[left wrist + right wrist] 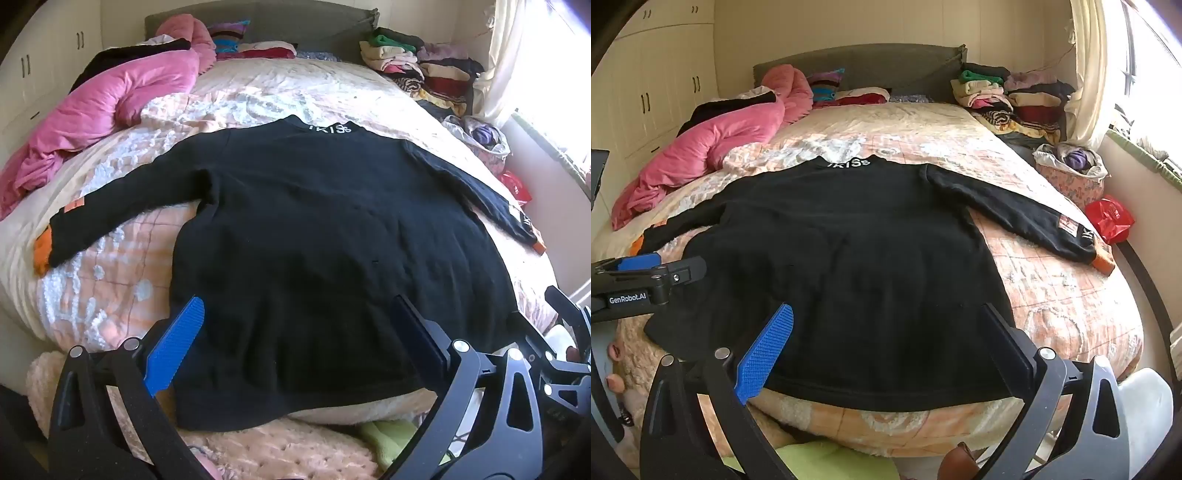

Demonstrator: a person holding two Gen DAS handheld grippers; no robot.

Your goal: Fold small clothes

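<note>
shirt: the black shirt [295, 229] lies flat on the bed [258, 92], back side up, neck at 12 o'clock, bottom edge at 6 o'clock near the claws
sleeves: both are spread out; the left sleeve [122, 206] points to 9 o'clock and the right sleeve [1015, 218] points to 3 o'clock, each with an orange cuff
left claw: the left claw [299, 314] is wide open and holds nothing; it hangs over the bottom part of the shirt, and I cannot tell if it touches the cloth
right claw: the right claw [886, 321] is wide open too and holds nothing, above the bottom edge, a bit more to the 3 o'clock side
step now: I think the first fold comes next, and no fold is made yet
how to do it well: pinch only one sleeve by its cuff, lift it a little, and lay it across the body so it lies smooth; then do the other sleeve; keep the cloth flat so it does not bunch up
watch out: the blanket is bumpy, so a claw could grab it along with the shirt
other clothes: a pile of folded clothes [421, 62] sits at 1 o'clock, well apart
hard to see: the front of the shirt is hidden; the words on the neck are too small to read fully; the bed's near edge is cut off behind the claws
</note>
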